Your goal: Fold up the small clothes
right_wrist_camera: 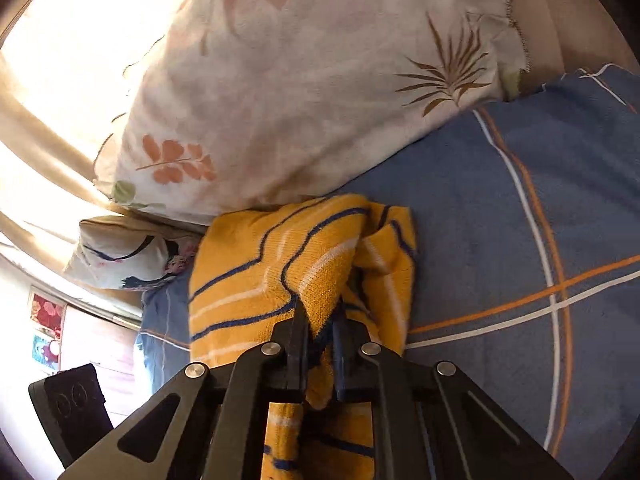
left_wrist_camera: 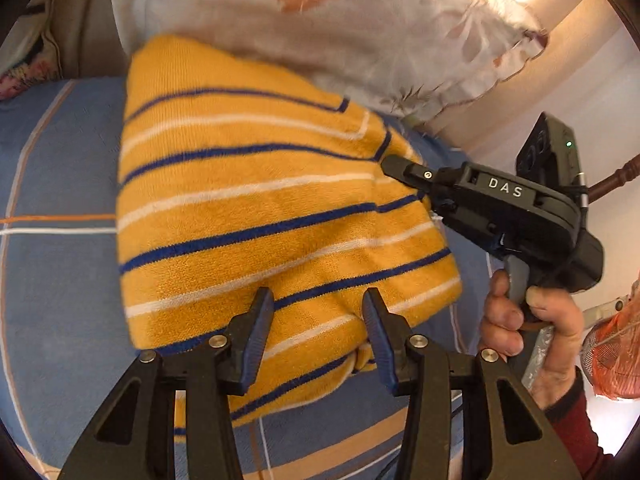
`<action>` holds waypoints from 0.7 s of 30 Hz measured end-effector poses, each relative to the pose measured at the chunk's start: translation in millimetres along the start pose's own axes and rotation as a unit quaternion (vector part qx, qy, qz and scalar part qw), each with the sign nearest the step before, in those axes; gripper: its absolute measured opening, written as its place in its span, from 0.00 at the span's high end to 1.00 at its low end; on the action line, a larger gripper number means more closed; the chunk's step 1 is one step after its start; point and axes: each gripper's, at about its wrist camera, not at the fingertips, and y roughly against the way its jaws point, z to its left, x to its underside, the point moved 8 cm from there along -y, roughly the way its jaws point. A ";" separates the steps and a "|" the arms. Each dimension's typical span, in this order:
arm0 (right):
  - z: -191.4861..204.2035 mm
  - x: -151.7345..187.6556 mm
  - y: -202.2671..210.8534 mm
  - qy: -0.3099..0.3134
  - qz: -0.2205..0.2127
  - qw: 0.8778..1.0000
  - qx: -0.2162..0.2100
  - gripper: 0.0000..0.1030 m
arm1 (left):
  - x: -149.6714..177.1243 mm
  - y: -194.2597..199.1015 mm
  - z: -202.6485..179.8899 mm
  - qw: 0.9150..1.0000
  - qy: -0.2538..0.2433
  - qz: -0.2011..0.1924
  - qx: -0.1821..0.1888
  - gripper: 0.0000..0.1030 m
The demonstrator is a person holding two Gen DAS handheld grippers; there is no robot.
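- The right gripper [right_wrist_camera: 320, 316] is pinching a bunched ridge of the garment [left_wrist_camera: 256, 216]; its two fingers are pressed onto yellow knit, and more cloth hangs down between the linkage arms.
- The left gripper [left_wrist_camera: 318, 320] is spread, holding nothing, its blue pads hovering over the garment's near edge.
- The garment is a yellow knit with blue and white stripes. It lies on the blue bedsheet [left_wrist_camera: 60, 168], its far end tucked against the floral pillow [left_wrist_camera: 360, 40]. In the left wrist view the right gripper [left_wrist_camera: 400, 168] bites its right edge.
- Risk: the grip takes only a narrow pleat, so I judge the thick, slack knit could slide out if pulled hard.
- Risk: with nothing pinning the near edge, a pull from the right may drag the whole piece and leave the fold crooked.
- Risk: the far end touches the pillow, so a fold carried that way could catch or ruck there.
- Risk: a flap under the near edge, by the left fingers, looks doubled; it may be trapped inside the fold.
- Count: one garment, two grippers, one bare hand [left_wrist_camera: 532, 332] on the right handle, one large floral pillow, one smaller cushion [right_wrist_camera: 124, 252] beyond at the left.
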 end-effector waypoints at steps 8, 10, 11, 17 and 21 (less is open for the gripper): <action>-11.3 20.8 -20.3 0.005 0.025 0.999 0.026 0.84 | 3.7 37.4 17.1 0.999 0.027 -0.006 0.042 0.57; -9.4 18.3 -4.2 0.010 -0.001 1.000 0.026 0.53 | -2.0 58.6 40.9 0.998 0.042 -0.037 0.025 0.56; -8.7 17.6 6.9 0.016 -0.017 0.999 0.028 0.42 | -6.3 66.7 54.1 0.997 0.053 -0.054 0.016 0.52; -13.5 24.0 5.9 0.006 -0.025 0.999 0.030 0.22 | -26.9 56.4 116.9 0.988 0.132 -0.074 0.033 0.30; -9.5 37.8 -18.9 -0.006 0.003 1.000 0.013 0.22 | -24.4 15.1 103.1 0.987 0.125 -0.019 0.097 0.30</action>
